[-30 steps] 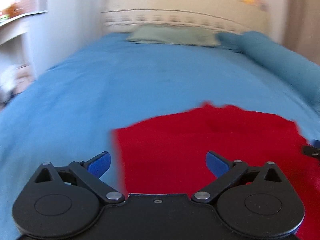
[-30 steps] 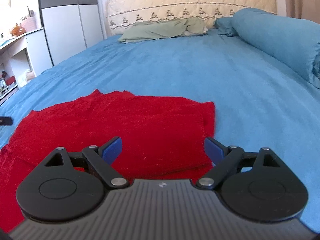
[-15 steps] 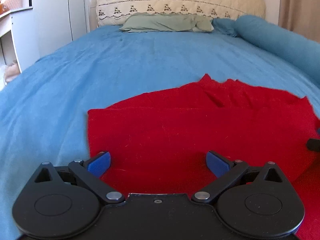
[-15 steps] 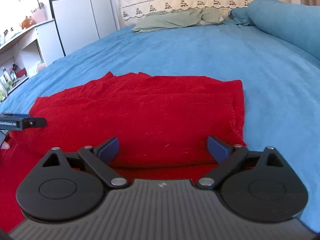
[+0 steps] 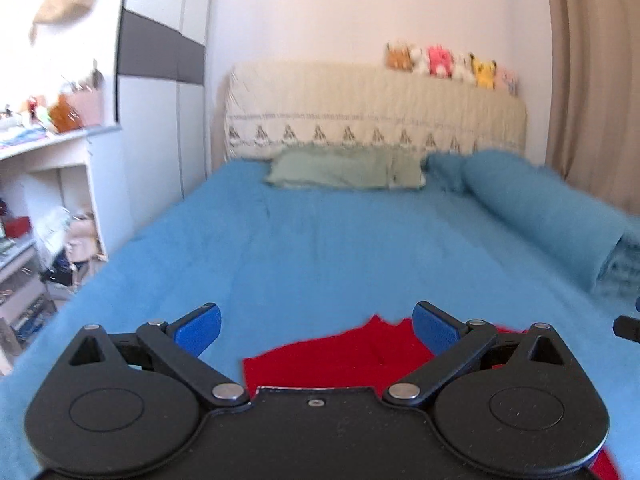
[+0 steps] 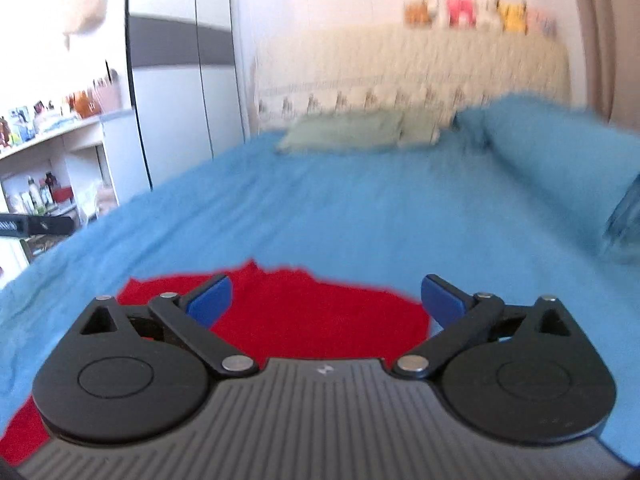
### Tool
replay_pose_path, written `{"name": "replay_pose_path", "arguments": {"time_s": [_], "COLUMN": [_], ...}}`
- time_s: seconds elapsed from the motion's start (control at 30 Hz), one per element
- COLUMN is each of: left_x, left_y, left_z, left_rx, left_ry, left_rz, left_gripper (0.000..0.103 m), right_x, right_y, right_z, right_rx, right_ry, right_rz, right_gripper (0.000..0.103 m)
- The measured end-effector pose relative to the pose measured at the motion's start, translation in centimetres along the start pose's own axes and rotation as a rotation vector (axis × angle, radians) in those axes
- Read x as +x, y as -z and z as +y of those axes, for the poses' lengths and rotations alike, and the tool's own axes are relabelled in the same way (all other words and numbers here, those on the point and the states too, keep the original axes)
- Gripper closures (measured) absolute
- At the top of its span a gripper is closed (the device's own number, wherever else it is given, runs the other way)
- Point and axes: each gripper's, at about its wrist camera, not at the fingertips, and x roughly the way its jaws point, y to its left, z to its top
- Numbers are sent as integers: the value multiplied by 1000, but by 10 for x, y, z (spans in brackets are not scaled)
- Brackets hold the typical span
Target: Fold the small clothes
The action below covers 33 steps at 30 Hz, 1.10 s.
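A red garment (image 5: 340, 356) lies flat on the blue bed near its foot. In the left wrist view only its far edge shows, between and below my fingers. My left gripper (image 5: 316, 326) is open and empty, raised above it. In the right wrist view the red garment (image 6: 316, 312) lies under my right gripper (image 6: 326, 300), which is open and empty and also raised. The tip of the left gripper (image 6: 36, 224) shows at the left edge of the right view.
The blue bedspread (image 5: 340, 248) stretches to a green pillow (image 5: 344, 168) and a cream headboard (image 5: 376, 112) with plush toys on top. A rolled blue duvet (image 5: 540, 208) lies along the right. White shelves (image 5: 44, 200) and a wardrobe stand left.
Both grippers have lifted and tilted up, so the red garment has dropped low in both views and more of the headboard and wall shows. Both stay open.
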Motion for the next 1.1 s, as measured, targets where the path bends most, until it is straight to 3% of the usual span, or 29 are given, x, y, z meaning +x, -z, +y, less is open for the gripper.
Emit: {"name": "replay_pose_path", "arguments": {"time_s": [0.1, 0.2, 0.4, 0.5, 0.67, 0.8, 1.1], "left_x": [-52, -91, -156, -169, -163, -152, -143], "left_y": [-8, 1, 61, 102, 171, 214, 249], "left_z": [3, 8, 22, 26, 35, 40, 44], "left_rx": [-19, -55, -128, -179, -239, -294, -354], "left_ry": [-6, -7, -2, 5, 16, 30, 35], "left_rz": [-13, 34, 117, 202, 325, 415, 455], "left_gripper": [0, 0, 0, 0, 0, 11, 25], "right_x": [-54, -105, -203, -238, -256, -252, -245], "right_y": [-21, -28, -2, 26, 90, 140, 206], "right_z": [1, 0, -11, -19, -39, -46, -36], "right_rx": [-24, -28, 55, 76, 168, 229, 333], "right_ry": [12, 12, 2, 29, 17, 14, 68], "right_rz": [-31, -44, -32, -16, 78, 152, 256], "right_gripper": [0, 0, 0, 0, 0, 0, 0]}}
